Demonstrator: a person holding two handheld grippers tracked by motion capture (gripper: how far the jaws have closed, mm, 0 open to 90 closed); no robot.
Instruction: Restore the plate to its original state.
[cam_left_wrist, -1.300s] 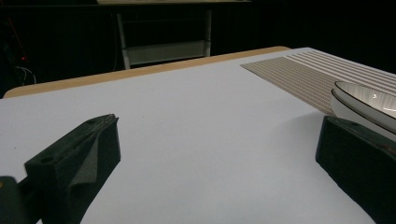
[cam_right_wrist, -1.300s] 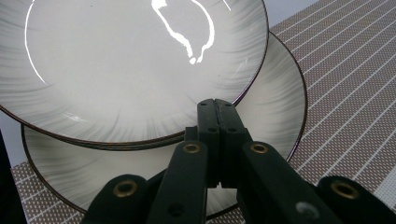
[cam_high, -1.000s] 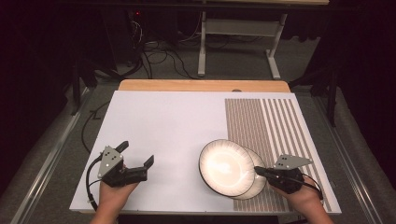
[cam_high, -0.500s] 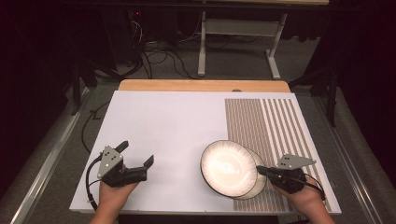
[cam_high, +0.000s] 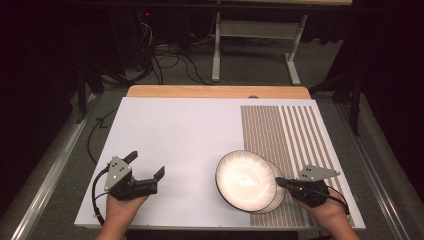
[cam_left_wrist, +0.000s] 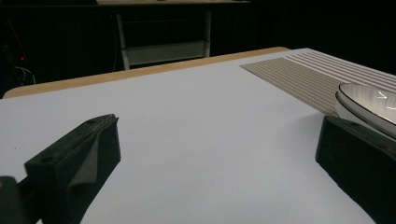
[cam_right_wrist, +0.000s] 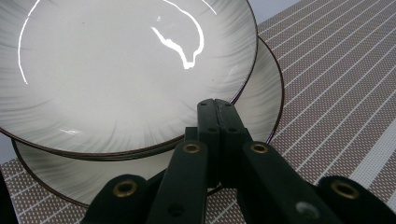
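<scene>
Two white plates with dark rims are stacked on the striped mat at the front right. The top plate (cam_high: 242, 180) (cam_right_wrist: 116, 70) sits offset to the left of the lower plate (cam_high: 272, 202) (cam_right_wrist: 259, 102). My right gripper (cam_high: 277, 181) (cam_right_wrist: 215, 103) is shut, jaws pressed together, with its tips over the top plate's right rim; whether they touch it I cannot tell. My left gripper (cam_high: 146, 164) (cam_left_wrist: 215, 158) rests open on the white table at the front left, with nothing between its jaws. The plates (cam_left_wrist: 369, 100) lie off to its right.
The brown-and-white striped mat (cam_high: 280, 130) covers the right part of the white tabletop (cam_high: 175, 135). A wooden strip (cam_high: 215, 91) runs along the far edge. Beyond it are floor cables (cam_high: 165, 60) and a metal stand (cam_high: 255, 30).
</scene>
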